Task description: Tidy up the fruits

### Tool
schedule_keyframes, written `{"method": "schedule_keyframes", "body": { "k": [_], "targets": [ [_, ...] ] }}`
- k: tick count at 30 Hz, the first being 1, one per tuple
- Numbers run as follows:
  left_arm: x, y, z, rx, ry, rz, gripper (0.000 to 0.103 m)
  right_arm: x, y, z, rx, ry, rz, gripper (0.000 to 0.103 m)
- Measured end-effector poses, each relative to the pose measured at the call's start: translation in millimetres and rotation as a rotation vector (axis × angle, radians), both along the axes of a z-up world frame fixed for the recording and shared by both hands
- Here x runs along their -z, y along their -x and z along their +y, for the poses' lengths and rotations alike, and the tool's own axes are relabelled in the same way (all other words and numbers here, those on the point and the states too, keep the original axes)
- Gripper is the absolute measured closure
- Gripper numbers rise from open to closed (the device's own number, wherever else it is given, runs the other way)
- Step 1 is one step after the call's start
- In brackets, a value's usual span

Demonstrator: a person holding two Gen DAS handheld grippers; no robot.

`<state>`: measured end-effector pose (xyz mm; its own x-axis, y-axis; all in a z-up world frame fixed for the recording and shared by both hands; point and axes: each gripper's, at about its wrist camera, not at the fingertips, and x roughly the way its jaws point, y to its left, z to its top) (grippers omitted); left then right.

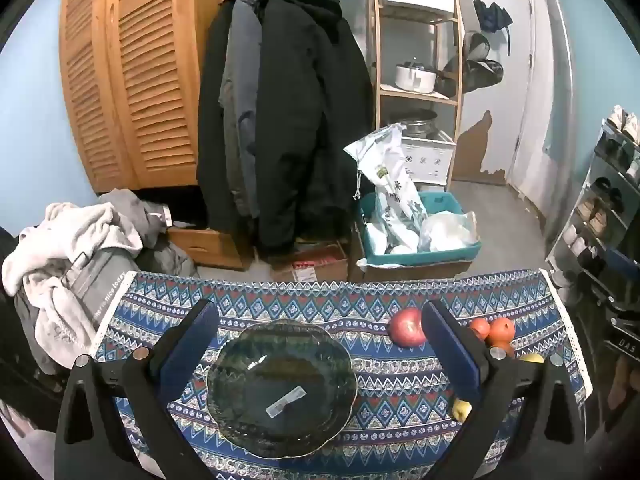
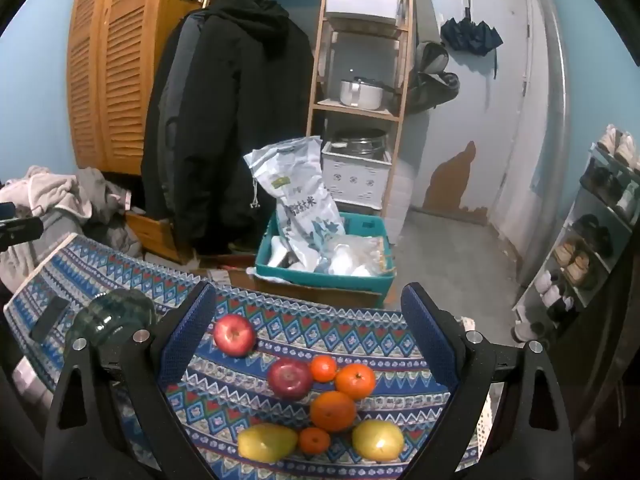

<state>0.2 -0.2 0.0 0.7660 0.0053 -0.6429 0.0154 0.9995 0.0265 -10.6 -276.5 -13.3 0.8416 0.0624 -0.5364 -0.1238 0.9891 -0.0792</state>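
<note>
Right wrist view is showing the right tongs (image 2: 308, 332) hanging spread wide and empty above the fruit cluster near the right end of the desk (image 2: 120, 280). Between and just below the fingers are lying a dark red apple (image 2: 289, 378), a small tangerine (image 2: 323, 369), two larger oranges (image 2: 355, 381) (image 2: 333, 410), another small tangerine (image 2: 314, 440) and two yellow pears (image 2: 267, 442) (image 2: 377, 440). A brighter red apple (image 2: 234, 334) is sitting apart from the cluster, just beside the left finger and toward the far edge.

Left wrist view is showing the left tongs (image 1: 320, 336) likewise released and holding nothing, hovering over the dark glass plate (image 1: 240, 344), which is resting empty near the middle of the desk, with only a label showing in its base.

Sorting seems not yet begun: all fruit is lying on the patterned cloth (image 1: 400, 432), none on the plate. A sensible next move would be lowering the right tongs around one fruit, probably the dark apple, closing gently so the round skin does not slip, then carrying it left to the plate. Neighbouring fruits are touching, so nudging them into rolling toward the desk edge is a risk.
</note>
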Motion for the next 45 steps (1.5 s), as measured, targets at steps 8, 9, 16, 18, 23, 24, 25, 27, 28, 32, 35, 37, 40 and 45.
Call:
{"method": "schedule_keyframes", "body": {
  "k": [8,9,16,18,23,24,25,27,28,32,35,37,40,45],
  "targets": [
    [0.6,0.1,-1.3,-0.011,-0.009,-0.014,0.001,1.4,0.0,0.5,-0.001,0.012,0.004,0.011],
    [3.0,3.0,1.2,-0.005,-0.006,-0.015,0.001,1.5,0.1,0.6,-0.001,0.011,0.005,0.011],
    [2.8,1.5,3.4,0.002,0.002,-0.008,0.001,1.9,0.2,0.9,-0.001,0.009,0.005,0.011],
    [1.5,1.3,0.9,0.005,-0.001,-0.010,0.001,2.2,-0.1,1.0,-0.001,0.010,0.006,0.011],
    [2.7,1.4,-0.9,0.012,0.003,-0.005,0.001,0.7,0.8,0.9,-0.001,0.008,0.008,0.011],
    [2.1,1.6,0.0,0.013,0.005,-0.004,0.001,4.0,2.8,1.0,-0.002,0.008,0.008,0.011],
    [2.0,1.5,-0.1,0.012,0.007,-0.002,0.001,4.4,3.5,0.8,-0.001,0.008,0.008,0.011],
    [2.2,0.9,0.3,0.013,0.010,-0.001,0.001,4.0,0.3,2.4,-0.001,0.009,0.006,0.011],
    [2.1,1.0,0.1,0.013,0.009,-0.001,0.001,3.5,0.2,2.3,-0.001,0.009,0.007,0.011],
    [1.6,0.7,0.4,0.015,0.010,-0.001,0.001,3.6,0.1,2.5,-0.003,0.010,0.009,0.011],
    [1.8,1.1,-0.1,0.016,0.008,-0.002,0.001,4.1,0.1,2.5,-0.001,0.010,0.008,0.011],
    [2.0,0.7,-0.5,0.017,0.007,-0.002,0.001,4.6,0.5,2.4,-0.001,0.011,0.008,0.011],
    [1.9,1.3,-1.1,0.019,0.010,-0.002,0.001,4.8,0.6,3.0,-0.001,0.011,0.010,0.011],
    [1.3,1.7,-2.3,0.019,0.009,-0.006,0.001,8.2,2.0,4.4,0.001,0.006,0.003,0.011]
  ]
}}
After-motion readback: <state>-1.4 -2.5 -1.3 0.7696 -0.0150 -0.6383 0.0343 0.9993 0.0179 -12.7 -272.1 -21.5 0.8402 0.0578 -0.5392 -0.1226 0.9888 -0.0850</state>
